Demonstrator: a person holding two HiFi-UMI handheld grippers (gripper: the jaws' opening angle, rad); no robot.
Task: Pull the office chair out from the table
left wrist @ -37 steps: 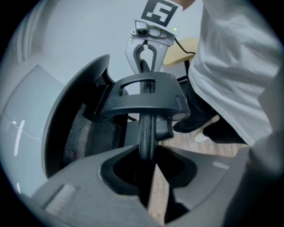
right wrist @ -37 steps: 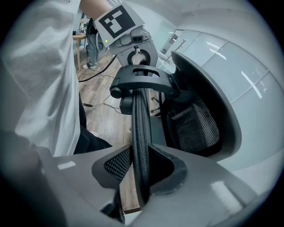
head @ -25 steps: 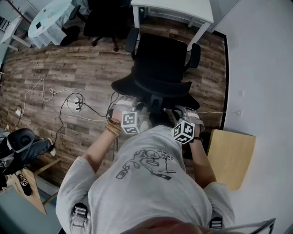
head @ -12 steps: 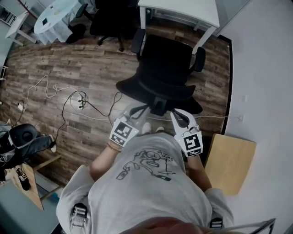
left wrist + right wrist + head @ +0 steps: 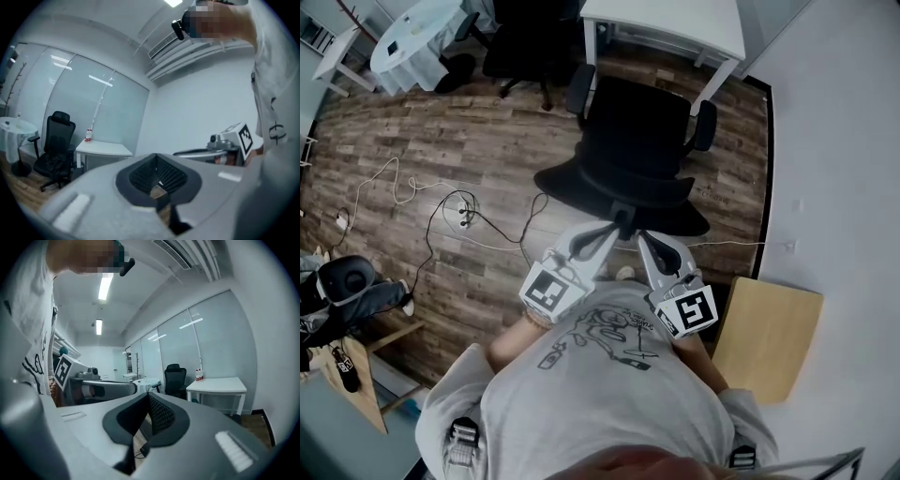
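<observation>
Two chairs [image 5: 633, 131] [image 5: 520, 42], perhaps three tables [image 5: 670, 19] [image 5: 417, 42] [image 5: 769, 328]

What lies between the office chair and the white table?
Only bare wood floor separates office chair and white table, per the head view.

Left tool [image 5: 609, 231], right tool [image 5: 643, 238]: just closed

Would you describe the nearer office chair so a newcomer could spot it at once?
Find the white table by the right wall. The office chair stands just before it, nearest the person. The other black chair sits further left, beside the round table.
</observation>
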